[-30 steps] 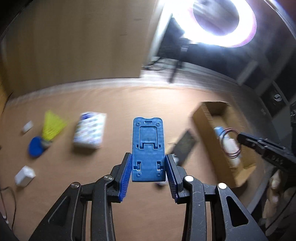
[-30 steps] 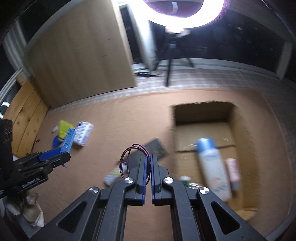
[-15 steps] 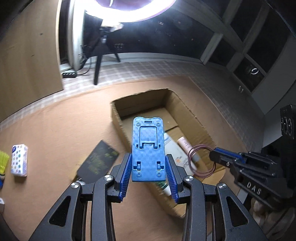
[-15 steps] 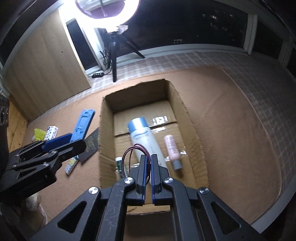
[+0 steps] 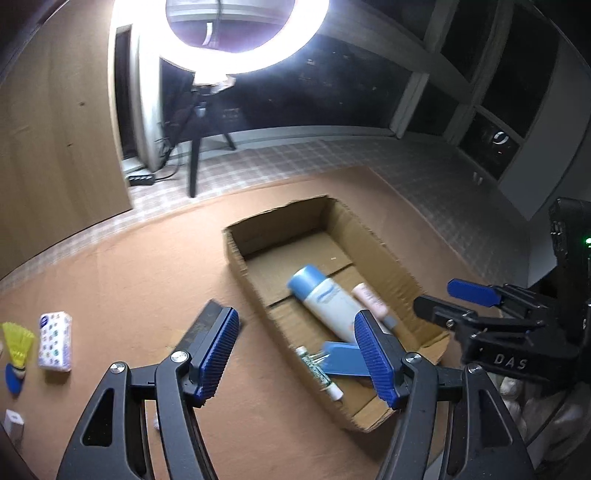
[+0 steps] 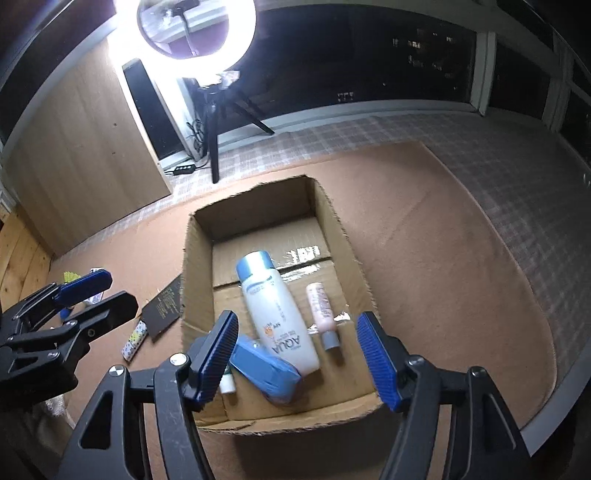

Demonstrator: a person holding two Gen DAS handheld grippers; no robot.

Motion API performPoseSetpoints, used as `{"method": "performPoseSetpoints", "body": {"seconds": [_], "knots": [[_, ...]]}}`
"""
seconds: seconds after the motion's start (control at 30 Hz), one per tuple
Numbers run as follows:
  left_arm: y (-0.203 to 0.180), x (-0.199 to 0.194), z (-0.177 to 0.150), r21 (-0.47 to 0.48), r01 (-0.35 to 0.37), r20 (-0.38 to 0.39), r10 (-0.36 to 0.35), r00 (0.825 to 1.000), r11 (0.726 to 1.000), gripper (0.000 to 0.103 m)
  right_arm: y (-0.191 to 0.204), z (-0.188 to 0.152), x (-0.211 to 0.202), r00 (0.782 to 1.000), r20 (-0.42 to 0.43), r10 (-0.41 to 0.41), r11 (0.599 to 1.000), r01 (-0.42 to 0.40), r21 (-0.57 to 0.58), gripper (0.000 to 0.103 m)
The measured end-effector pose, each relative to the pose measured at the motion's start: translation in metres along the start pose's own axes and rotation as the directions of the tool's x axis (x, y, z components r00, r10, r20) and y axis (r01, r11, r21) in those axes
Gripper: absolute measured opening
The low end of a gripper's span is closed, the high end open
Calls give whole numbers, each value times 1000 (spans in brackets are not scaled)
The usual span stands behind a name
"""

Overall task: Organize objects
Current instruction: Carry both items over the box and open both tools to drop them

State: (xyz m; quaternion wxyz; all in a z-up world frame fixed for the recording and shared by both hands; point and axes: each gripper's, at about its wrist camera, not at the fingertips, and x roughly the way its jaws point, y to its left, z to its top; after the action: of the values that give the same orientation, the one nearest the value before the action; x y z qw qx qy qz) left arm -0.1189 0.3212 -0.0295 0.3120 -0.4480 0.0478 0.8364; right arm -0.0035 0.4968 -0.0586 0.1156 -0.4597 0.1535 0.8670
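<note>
Box (image 6: 343, 236): open cardboard carton on a brown mat (image 6: 443, 258), flaps up, taken as the landmark for all else.

Contents of box:
- Bottle (image 6: 277, 314): white, pale blue cap, printed "AQUA", lying along the middle of the floor, cap toward the far wall.
- Pink tube (image 6: 323, 306): grey cap, lying just right of the bottle, roughly parallel to it.
- Blue stand (image 6: 264, 369): flat plastic piece, at the near end, left of the bottle's base and touching or overlapping it; blurred.
- Small tube (image 5: 319, 373): white-capped, green print, at the near left corner, partly under the blue stand.
- Clear tape along the floor seam, at the far end.

Outside box, all to its left on the mat:
- Black card (image 6: 164, 306): flat, just beside the left wall.
- Patterned packet (image 6: 133, 341): small, near the card's near edge.
- Tissue pack (image 5: 55, 341): well apart from the box.
- Shuttlecock (image 5: 16, 347): yellow, just beyond the tissue pack.
- White cube (image 5: 14, 424): farthest out, at the near edge.

Tools:
- Left gripper (image 5: 295, 354): over the box's near left corner, jaws opening, nothing pressed between the pads.
- Right gripper (image 6: 297, 354): over the box's near end, jaws opening, holding nothing.

Behind box: ring light (image 6: 195, 33) on a tripod, on checked flooring.
</note>
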Motion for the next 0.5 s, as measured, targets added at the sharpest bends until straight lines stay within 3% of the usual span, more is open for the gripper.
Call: {"method": "performPoseSetpoints", "body": {"seconds": [0.3,0.5], "knots": [[69,-42,-38,-77,-103,5,103,995,992,69,48,-13,-3,995,98,16,995,-6,-100,63],[135,-82,-83,-140,-170,-7,170,985,976,69,77,-25,3,996,90,13,992,-2,-125,63]]}}
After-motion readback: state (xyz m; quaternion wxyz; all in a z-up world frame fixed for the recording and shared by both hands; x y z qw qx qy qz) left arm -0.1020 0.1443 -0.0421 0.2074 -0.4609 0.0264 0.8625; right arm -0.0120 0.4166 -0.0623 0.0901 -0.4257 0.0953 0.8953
